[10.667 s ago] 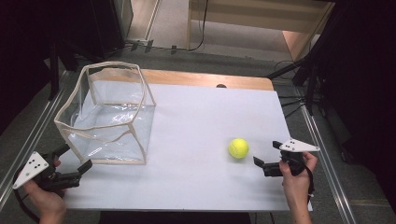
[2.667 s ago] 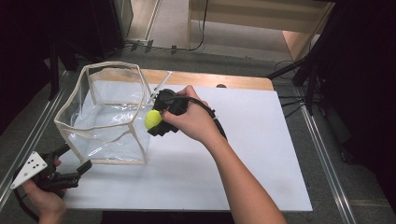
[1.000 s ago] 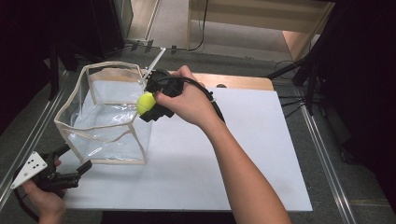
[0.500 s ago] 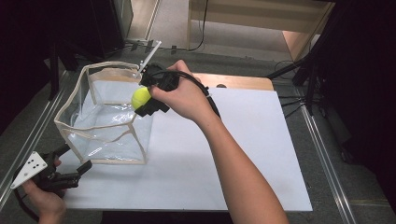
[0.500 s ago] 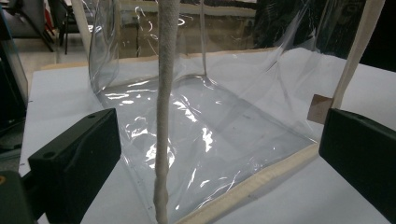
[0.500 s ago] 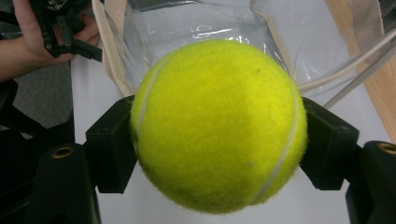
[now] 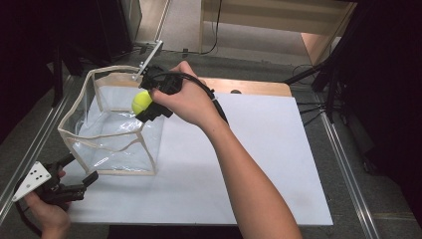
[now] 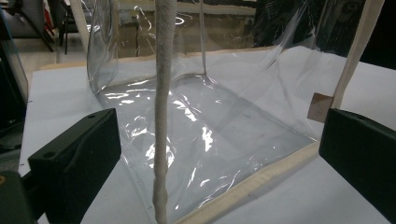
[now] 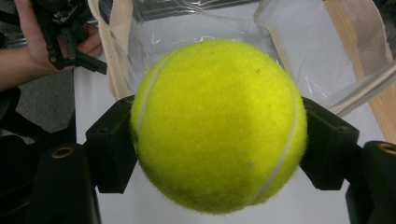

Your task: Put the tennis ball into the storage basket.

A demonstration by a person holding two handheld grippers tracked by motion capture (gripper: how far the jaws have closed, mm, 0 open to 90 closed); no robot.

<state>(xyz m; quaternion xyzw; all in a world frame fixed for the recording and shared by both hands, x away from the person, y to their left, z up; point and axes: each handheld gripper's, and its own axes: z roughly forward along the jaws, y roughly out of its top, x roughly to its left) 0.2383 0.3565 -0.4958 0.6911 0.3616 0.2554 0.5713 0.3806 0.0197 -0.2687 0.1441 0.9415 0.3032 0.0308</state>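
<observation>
While the right claw [image 7: 145, 105] grips the tennis ball [image 7: 141, 101], it hangs above the bag's rim [image 7: 147, 123].

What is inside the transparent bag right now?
The transparent bag holds nothing: its clear floor shows bare. The tennis ball, gripped by the right tool, hangs above its opening. Nothing inside is hidden.

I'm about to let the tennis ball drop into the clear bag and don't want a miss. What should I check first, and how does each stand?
1. Right gripper clamped on tennis ball: ok.
2. Ball above the clear bag mouth: ok, at its right rim.
3. Bag mouth standing open: ok.
4. Bag floor free of other things: ok.
5. Left gripper steadying the bag: not ok; its jaws stand open by the near corner, not gripping.
6. Ball well inside the rim: cannot tell.
</observation>
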